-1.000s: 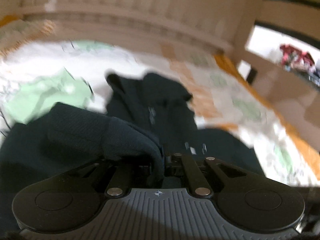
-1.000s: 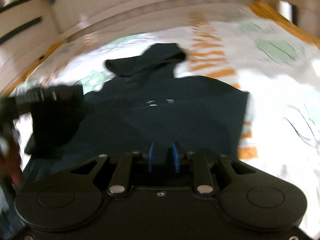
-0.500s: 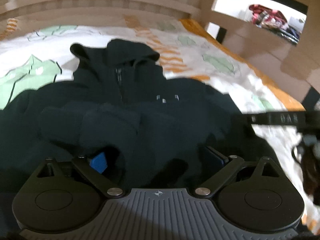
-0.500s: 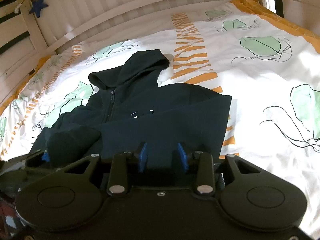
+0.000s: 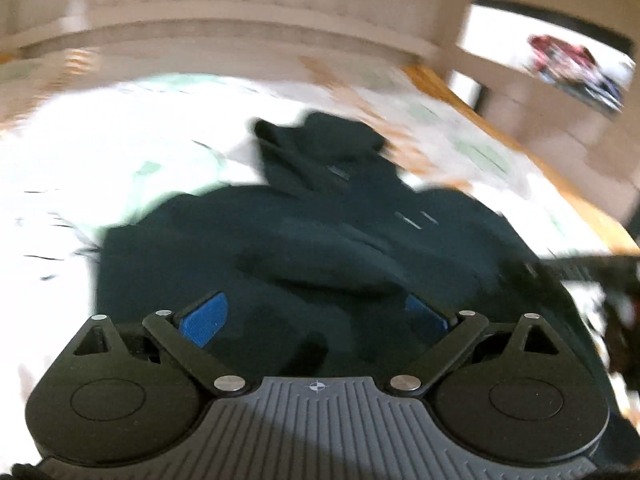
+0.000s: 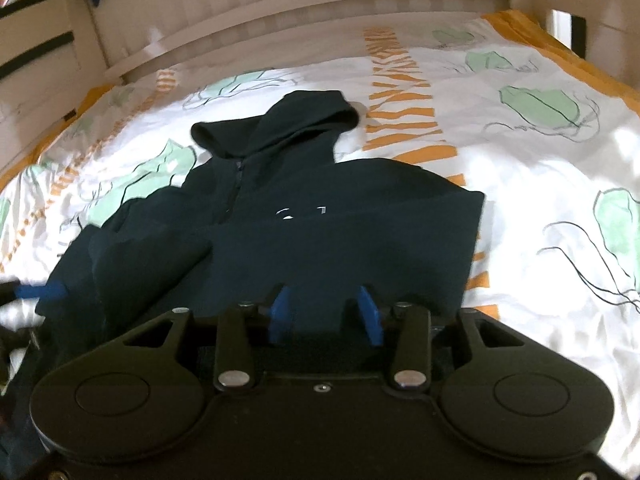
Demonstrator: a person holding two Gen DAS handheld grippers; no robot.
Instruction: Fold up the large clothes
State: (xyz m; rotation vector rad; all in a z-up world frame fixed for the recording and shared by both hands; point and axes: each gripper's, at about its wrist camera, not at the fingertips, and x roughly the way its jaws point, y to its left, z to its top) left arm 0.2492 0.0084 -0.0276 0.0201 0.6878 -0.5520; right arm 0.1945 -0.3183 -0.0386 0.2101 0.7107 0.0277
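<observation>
A dark navy zip hoodie [image 6: 320,208] lies face up on the bed, hood toward the headboard, one sleeve folded across its body [image 6: 144,264]. It also shows, blurred, in the left wrist view [image 5: 328,232]. My left gripper [image 5: 316,316] is open wide and empty just above the hoodie's lower part. My right gripper [image 6: 325,312] is open, its blue pads a little apart, with the hoodie's lower edge lying between them. The left gripper's blue fingertip [image 6: 40,292] shows at the left edge of the right wrist view.
The bed has a white sheet [image 6: 540,184] with green leaf and orange stripe prints. A slatted wooden headboard [image 6: 320,4] stands behind. An orange bed edge [image 5: 520,160] and a wall shelf [image 5: 560,60] lie to the right.
My left gripper has let go of the sleeve, which now lies folded across the hoodie, and has opened wide. My right gripper's pads have spread apart.
</observation>
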